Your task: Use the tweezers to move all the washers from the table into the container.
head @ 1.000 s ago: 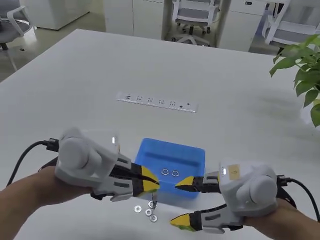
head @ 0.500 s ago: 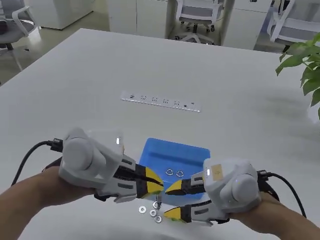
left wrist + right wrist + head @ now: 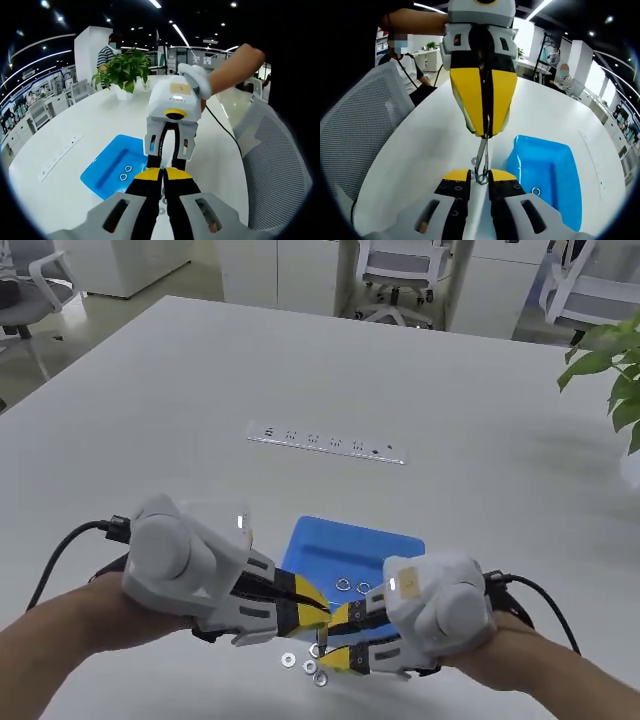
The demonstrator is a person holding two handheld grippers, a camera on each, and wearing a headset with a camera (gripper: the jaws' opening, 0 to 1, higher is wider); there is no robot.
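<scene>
From the head view, my left gripper and right gripper meet nose to nose over the near edge of the white table, just in front of the blue container. The tweezers show as a short sliver between the tips, angled down at the tabletop. I count three washers loose on the table beneath the jaws and two more lying in the container. Beyond it the table is bare up to one power strip, with wide open surface on both sides, and chairs and a plant stand past the far edges. In the left gripper view, my left gripper has its yellow tips pressed together. The right gripper faces it head-on, and the container with its two washers lies off to the left. In the right gripper view, the left gripper clamps the tweezers, whose long axis runs straight toward me, points down at the table. The points sit in the narrow gap of my right gripper. I cannot tell whether those jaws press on them. One washer lies beside the points and one in the container.
</scene>
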